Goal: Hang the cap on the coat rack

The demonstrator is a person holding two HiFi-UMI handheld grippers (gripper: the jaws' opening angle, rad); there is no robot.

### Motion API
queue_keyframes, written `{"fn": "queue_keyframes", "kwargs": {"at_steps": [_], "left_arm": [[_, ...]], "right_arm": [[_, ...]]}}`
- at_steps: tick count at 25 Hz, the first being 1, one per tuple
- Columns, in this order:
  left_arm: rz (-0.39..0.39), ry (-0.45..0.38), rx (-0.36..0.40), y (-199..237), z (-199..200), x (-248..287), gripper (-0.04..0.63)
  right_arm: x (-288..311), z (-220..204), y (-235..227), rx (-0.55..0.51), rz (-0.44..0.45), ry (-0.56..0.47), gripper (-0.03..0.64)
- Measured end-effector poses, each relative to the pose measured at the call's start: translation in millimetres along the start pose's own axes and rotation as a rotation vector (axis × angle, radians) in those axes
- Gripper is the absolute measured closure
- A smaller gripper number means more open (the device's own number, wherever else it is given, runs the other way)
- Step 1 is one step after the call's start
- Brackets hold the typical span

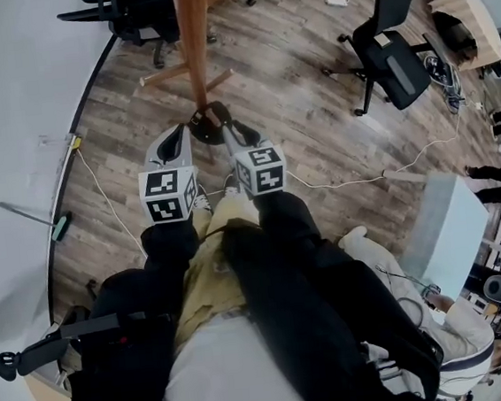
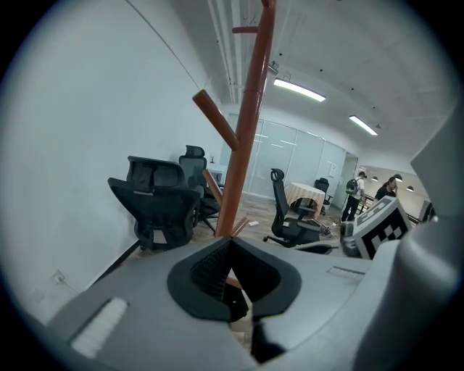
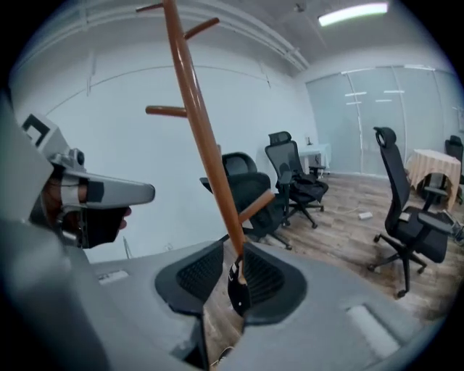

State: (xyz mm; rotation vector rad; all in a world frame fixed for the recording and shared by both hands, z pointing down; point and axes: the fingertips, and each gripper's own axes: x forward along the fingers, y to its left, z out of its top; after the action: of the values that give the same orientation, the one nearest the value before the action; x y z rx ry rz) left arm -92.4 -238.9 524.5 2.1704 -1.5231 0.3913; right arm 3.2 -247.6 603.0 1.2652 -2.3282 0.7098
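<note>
At the far left we see a white cable (image 1: 98, 189) trailing over the wood floor (image 1: 315, 135) beside the pale wall. Just right of it we hold the left claw (image 1: 190, 128), aimed at the foot of the coat rack (image 1: 195, 41). In the left gripper view this claw (image 2: 230, 253) is pinched nearly together, with a dark fold of the cap (image 2: 235, 298) caught between its pads and the rack's brown pole (image 2: 246, 138) rising beyond.

The cap (image 1: 209, 118) sits low between the two claw tips, close against the pole's base and well below the pegs.

To its right is the right claw (image 1: 227, 128). In the right gripper view this claw (image 3: 232, 272) stands narrowly apart. A dark strip of the cap (image 3: 238, 290) lies against its right pad, and floor shows through the gap on the other side.

Farther right a black office chair (image 1: 390, 47) stands well apart from the rack.
</note>
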Motion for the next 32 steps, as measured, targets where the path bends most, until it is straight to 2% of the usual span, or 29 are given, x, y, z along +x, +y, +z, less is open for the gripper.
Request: {"fn": "queue_keyframes", "kwargs": {"at_steps": [4, 13, 17, 22, 32], "left_arm": [[-0.033, -0.038, 0.0, -11, 23, 2, 0.597], [-0.105, -0.149, 0.032, -38, 76, -7, 0.597], [-0.118, -0.176, 0.05, -41, 92, -7, 0.597], [-0.122, -0.184, 0.066, -42, 99, -4, 0.597], [-0.142, -0.228, 0.119, -49, 123, -1, 0.597]], "right_arm": [[-26, 52, 3, -0.048, -0.013, -0.102, 0.583], [-69, 126, 15, -0.102, -0.028, -0.271, 0.614], [-72, 147, 20, -0.126, -0.026, -0.309, 0.615], [-72, 155, 22, -0.144, -0.031, -0.309, 0.615], [-79, 187, 26, -0.188, -0.035, -0.395, 0.617]]}}
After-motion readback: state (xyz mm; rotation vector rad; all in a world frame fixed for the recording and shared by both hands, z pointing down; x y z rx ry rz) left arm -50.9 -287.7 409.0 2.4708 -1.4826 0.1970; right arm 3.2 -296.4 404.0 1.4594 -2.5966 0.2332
